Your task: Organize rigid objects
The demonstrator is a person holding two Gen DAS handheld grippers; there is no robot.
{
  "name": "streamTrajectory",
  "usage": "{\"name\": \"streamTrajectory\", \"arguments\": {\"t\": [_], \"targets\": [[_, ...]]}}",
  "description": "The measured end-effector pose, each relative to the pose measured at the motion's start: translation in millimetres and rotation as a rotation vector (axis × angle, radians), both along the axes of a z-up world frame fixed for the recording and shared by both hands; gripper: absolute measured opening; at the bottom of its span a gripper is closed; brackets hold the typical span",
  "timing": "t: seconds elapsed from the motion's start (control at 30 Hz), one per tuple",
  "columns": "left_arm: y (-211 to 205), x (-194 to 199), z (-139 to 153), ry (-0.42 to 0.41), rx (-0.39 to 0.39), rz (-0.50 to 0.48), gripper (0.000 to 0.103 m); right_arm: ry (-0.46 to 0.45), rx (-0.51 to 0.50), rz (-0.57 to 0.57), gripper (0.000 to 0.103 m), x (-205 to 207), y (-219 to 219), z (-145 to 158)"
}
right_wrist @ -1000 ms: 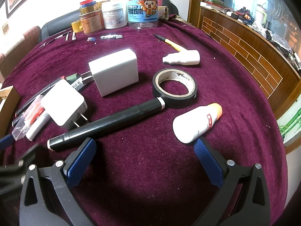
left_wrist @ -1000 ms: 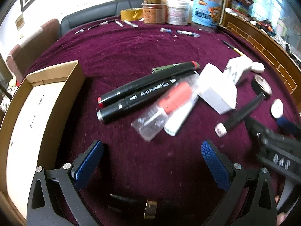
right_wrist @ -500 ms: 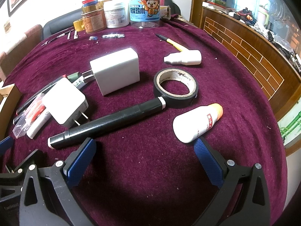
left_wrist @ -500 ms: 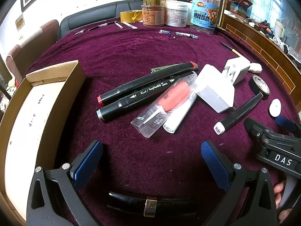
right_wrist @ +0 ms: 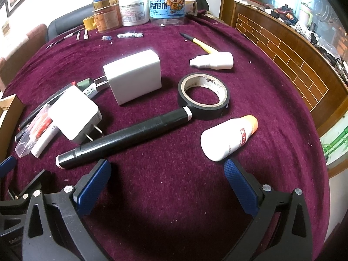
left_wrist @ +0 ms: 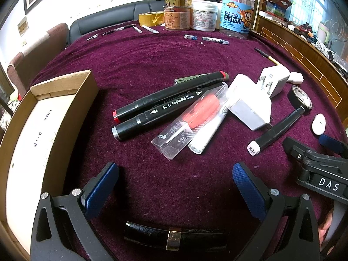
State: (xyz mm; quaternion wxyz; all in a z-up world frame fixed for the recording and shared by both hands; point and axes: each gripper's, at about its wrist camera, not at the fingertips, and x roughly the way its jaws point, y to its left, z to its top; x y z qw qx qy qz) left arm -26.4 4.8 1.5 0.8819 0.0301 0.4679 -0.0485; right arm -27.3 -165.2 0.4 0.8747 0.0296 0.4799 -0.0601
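Both views steadier now than 1 second ago, the drift settling. Left gripper (left_wrist: 175,181) spread wide, holding nothing, hovering low with 2 black markers (left_wrist: 167,106) and a boxed red tool (left_wrist: 191,119) just ahead, cardboard box (left_wrist: 65,117) to its left, empty as far as shows. Right gripper (right_wrist: 167,181) equally wide and empty, a long black marker (right_wrist: 124,137) just ahead, white glue bottle (right_wrist: 226,139) by its right finger. Nothing sorted yet; looks like target-picking
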Motion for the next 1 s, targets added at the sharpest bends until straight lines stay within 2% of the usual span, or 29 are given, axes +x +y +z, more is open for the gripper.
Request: {"name": "streamTrajectory", "arguments": {"t": [0.17,0.27,0.37,0.47,0.5,0.57,0.6,0.7,0.8,0.93,1.0], "targets": [[0,0,0,-0.001,-0.001,0.0,0.102,0.012,-0.002,0.003,0.103,-3,-1,2],[-1,0,0,0.0,0.0,0.0,0.102,-0.038,0.019,-0.025,0.103,-18,-8,8],[-1,0,0,-0.001,0.0,0.001,0.102,-0.171,0.008,-0.056,0.103,-40,-16,33],[-1,0,0,-0.001,0.001,0.003,0.102,-0.345,-0.096,-0.079,0.103,-59,-14,66],[-1,0,0,0.0,0.001,0.003,0.102,-0.443,-0.159,-0.112,0.103,-68,-13,79],[0,1,0,-0.001,0.004,0.005,0.102,-0.552,-0.188,-0.128,0.103,-73,-13,89],[0,1,0,-0.002,0.004,0.005,0.102,-0.57,-0.184,-0.122,0.103,-67,-15,92],[-1,1,0,-0.002,0.004,0.005,0.102,-0.448,-0.175,-0.14,0.103,-33,-25,84],[-1,1,-1,-0.002,0.004,0.005,0.102,-0.438,-0.192,-0.191,0.103,-12,-35,75],[-1,1,-1,-0.002,0.005,0.006,0.102,-0.53,-0.269,-0.244,0.103,-12,-34,74],[-1,1,-1,-0.002,0.007,0.006,0.102,-0.579,-0.267,-0.244,0.103,-20,-35,73]]}}
